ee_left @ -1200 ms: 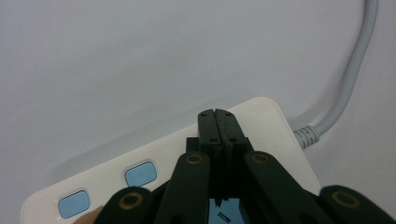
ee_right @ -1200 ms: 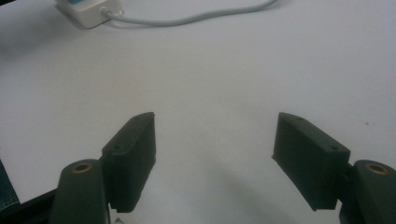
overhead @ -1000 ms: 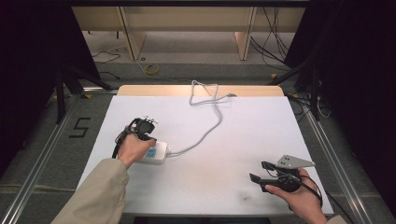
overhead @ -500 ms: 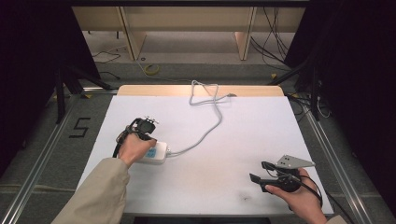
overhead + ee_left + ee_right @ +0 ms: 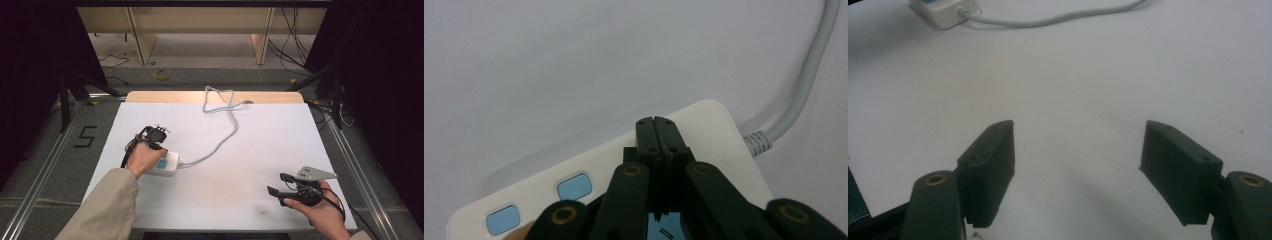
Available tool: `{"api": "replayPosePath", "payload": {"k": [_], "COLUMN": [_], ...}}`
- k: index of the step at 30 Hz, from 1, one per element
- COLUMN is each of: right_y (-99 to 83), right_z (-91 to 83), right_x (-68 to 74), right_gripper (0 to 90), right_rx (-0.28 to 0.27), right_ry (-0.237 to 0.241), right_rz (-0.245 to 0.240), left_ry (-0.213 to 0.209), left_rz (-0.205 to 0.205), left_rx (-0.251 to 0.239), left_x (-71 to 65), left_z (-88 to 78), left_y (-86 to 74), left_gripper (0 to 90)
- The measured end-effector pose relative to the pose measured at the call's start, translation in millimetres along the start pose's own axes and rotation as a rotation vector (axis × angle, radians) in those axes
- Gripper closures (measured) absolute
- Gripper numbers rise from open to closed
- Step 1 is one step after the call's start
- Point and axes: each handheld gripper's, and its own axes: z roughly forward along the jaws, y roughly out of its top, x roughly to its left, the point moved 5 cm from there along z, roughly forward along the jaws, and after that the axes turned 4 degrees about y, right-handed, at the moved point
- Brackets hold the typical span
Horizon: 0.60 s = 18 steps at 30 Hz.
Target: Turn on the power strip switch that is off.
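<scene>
Left gripper view: left gripper (image 5: pixel 658 122), jaws pressed together, rests on the smooth cream power strip (image 5: pixel 716 125) at frame centre; right gripper (image 5: pixel 1078 150) gapes wide. Nothing has shifted since earlier.

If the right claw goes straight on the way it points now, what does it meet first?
Probably nothing soon: ahead of the open right claw lies bare white table; farther on, the grey cable crosses its line, though depth is unclear.
</scene>
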Motion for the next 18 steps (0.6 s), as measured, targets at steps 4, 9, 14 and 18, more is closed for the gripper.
{"api": "replayPosePath", "payload": {"k": [4, 9, 14, 18], "right_y": [0.3, 0.2, 0.2, 0.1], "right_z": [-0.2, -0.2, -0.3, -0.3], "right_x": [0.5, 0.5, 0.6, 0.7], "right_gripper": [30.2, 30.2, 30.2, 30.2], "right_rx": [-0.003, -0.001, -0.004, -0.003], "right_ry": [0.001, 0.001, 0.002, 0.002], "right_rz": [-0.002, -0.002, -0.003, -0.003], "left_ry": [-0.003, -0.004, -0.005, -0.002], "left_rz": [0.0, 0.008, 0.008, 0.012], "left_rx": [0.005, 0.014, 0.017, 0.021], "left_x": [0.2, 0.0, 0.3, -0.4], "left_z": [0.1, 0.6, 1.1, 1.3], "left_y": [0.2, 0.7, 0.8, 1.2], "left_gripper": [90.0, 90.0, 90.0, 90.0]}}
